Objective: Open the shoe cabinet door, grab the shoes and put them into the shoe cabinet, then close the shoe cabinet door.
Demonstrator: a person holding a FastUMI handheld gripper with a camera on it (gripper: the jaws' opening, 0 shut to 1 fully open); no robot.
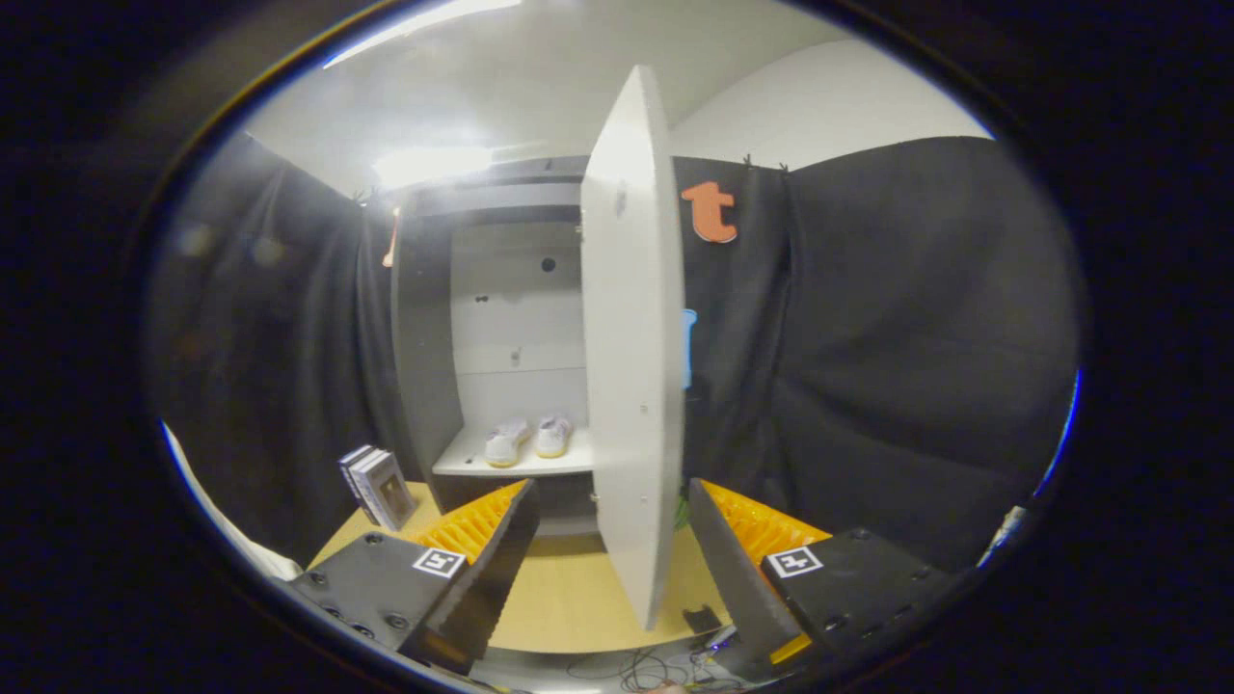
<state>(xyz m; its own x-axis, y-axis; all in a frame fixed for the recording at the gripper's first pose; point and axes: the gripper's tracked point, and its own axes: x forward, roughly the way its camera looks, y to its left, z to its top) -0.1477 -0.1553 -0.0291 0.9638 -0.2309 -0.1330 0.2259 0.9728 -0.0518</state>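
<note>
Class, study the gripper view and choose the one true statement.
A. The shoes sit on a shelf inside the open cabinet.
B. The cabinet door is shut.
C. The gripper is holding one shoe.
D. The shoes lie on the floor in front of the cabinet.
A: the shoes stand side by side on the cabinet shelf, the door swung open, the gripper open and holding nothing.

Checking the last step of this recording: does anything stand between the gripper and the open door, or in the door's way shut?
Nothing visible does. The gripper is open, its fingers either side of the door, whose edge sits between them. The shoes lie well back on the shelf, clear of the swing. The books stand left of the cabinet.
</note>
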